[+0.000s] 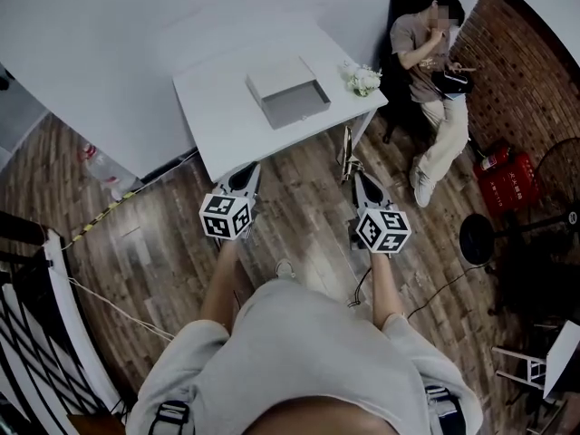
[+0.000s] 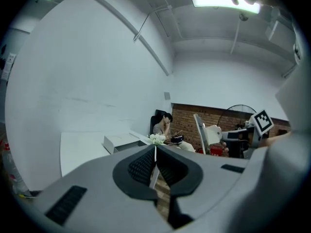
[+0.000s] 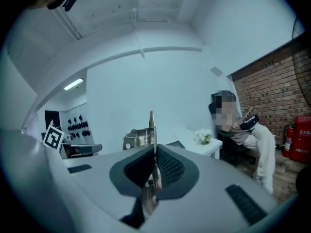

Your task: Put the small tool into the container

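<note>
Seated person [image 1: 419, 54] by brick wall [image 1: 535, 80] — red extinguisher [image 1: 507, 178] near.

The person [image 1: 308, 333] is wearing a pale grey short-sleeved shirt [image 1: 272, 370]. The grey left gripper [image 1: 248, 170] and right gripper [image 1: 356, 176] are each bearing a black-and-white marker cube [image 1: 227, 216] at the rear; a dark cable [image 1: 361, 288] is hanging behind the right one.

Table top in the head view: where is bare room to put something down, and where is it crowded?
Bare: the left part of the table, between its left edge and the container, and the strip from the container to the near edge. Crowded: the right corner, where the flowers stand close beside the container.
</note>
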The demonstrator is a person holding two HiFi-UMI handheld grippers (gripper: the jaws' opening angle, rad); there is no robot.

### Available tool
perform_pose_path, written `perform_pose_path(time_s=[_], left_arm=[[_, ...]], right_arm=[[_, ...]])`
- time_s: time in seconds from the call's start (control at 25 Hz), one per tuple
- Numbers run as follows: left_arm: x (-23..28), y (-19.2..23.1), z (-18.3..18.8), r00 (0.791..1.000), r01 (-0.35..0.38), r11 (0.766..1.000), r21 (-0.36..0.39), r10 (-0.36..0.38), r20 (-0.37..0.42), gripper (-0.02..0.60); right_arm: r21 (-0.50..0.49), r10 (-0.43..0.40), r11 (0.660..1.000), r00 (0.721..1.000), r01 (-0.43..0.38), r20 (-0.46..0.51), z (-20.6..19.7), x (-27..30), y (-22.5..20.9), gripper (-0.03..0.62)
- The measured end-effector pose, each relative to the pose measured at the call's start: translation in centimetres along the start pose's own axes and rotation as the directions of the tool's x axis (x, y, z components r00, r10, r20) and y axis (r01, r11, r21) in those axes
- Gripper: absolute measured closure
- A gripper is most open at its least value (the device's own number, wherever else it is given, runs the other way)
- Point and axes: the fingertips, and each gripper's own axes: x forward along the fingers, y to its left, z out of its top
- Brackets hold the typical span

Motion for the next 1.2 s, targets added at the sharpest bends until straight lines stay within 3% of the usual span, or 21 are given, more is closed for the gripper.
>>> perform_pose_path(time_s=[0.64,1.2], left_arm=[[8.2,5.4,1.2,0.997,0.079,0.997,-0.002,-0.079,-0.025,0.568],[14.1,7.6,1.6,0.997,0.062,0.998,0.0,-0.062,-0.056,0.568]], right_arm=[[0.0,-0.072,0.997,0.997,0.072,-0.004,1.0,7.9,-2.3,0.589],[0.014,-0.051,0.999,0.998,0.051,-0.022,1.3,13.4,-5.8,0.589]])
